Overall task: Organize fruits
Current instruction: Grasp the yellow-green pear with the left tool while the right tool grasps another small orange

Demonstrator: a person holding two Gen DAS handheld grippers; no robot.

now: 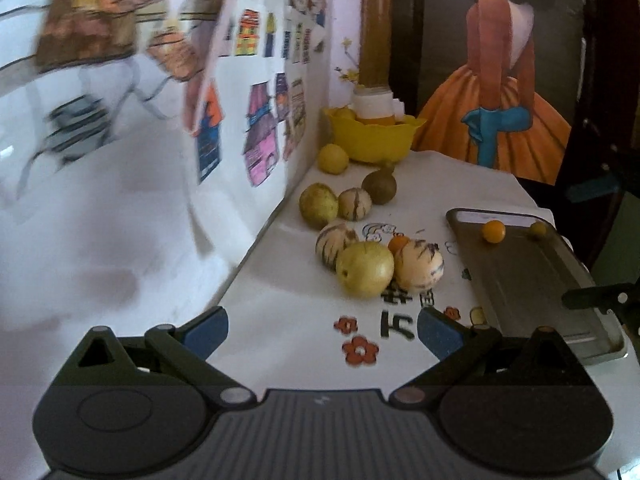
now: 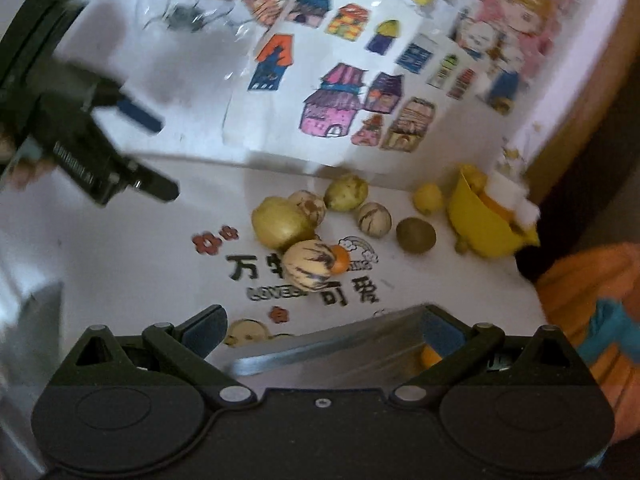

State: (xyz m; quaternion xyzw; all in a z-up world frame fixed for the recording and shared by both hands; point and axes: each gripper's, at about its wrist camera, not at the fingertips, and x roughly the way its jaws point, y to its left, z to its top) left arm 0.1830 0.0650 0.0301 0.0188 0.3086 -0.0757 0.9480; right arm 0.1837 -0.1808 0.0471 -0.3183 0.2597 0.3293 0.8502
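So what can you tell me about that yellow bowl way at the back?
The yellow bowl looks like glossy plastic, with a wavy, petal-like rim and little feet underneath. It stands upright at the far end of the white table, near the corner where the wall with drawings meets a big poster. Inside sit a yellowish fruit and something white and orange that is too blurry to name. A small yellow fruit lies on the table close beside it.

The left gripper (image 1: 322, 330) has a matte black body with a ribbed grey centre plate, two round black hubs, silver pivot pins and angled black link arms ending in blue-padded fingertips (image 1: 208, 332). The right gripper (image 2: 322, 330) is built alike, with a small screw in its dark centre plate and blue pads (image 2: 206, 330).
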